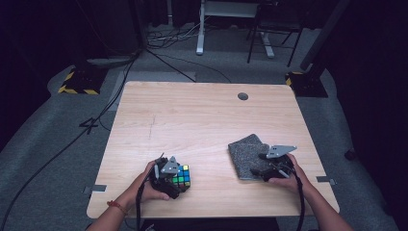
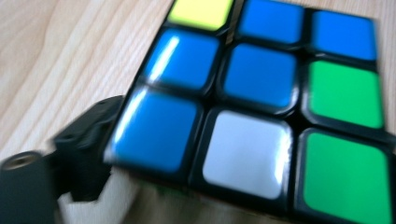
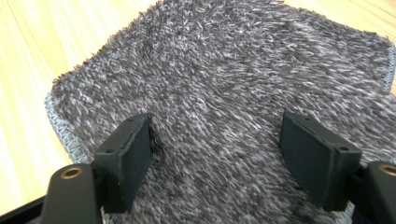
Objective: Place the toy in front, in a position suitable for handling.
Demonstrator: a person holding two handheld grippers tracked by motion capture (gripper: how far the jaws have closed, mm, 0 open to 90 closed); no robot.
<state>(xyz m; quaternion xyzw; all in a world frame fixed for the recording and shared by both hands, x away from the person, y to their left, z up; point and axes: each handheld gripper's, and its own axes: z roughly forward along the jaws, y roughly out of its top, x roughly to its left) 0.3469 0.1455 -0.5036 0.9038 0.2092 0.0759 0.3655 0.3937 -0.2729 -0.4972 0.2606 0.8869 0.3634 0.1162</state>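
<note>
A scrambled puzzle cube [image 1: 182, 176] lies near the table's front left, close in front of my left gripper [image 1: 169, 176]. In the left gripper view the cube [image 2: 261, 93] shows blue, white, green and yellow tiles. One black finger [image 2: 86, 149] lies against its lower left corner, and the other is hidden behind the cube. A grey fluffy cloth [image 1: 247, 150] is spread at the front right. My right gripper [image 1: 262, 168] stands open over the cloth [image 3: 224, 70], jaws wide apart [image 3: 217, 154] with only pile between them.
The wooden table [image 1: 202, 115] has a round cable hole [image 1: 243, 96] near its far edge. Both hands work close to the front edge. On the floor beyond are cables, a desk leg [image 1: 200, 29] and yellow-black striped bases [image 1: 77, 84].
</note>
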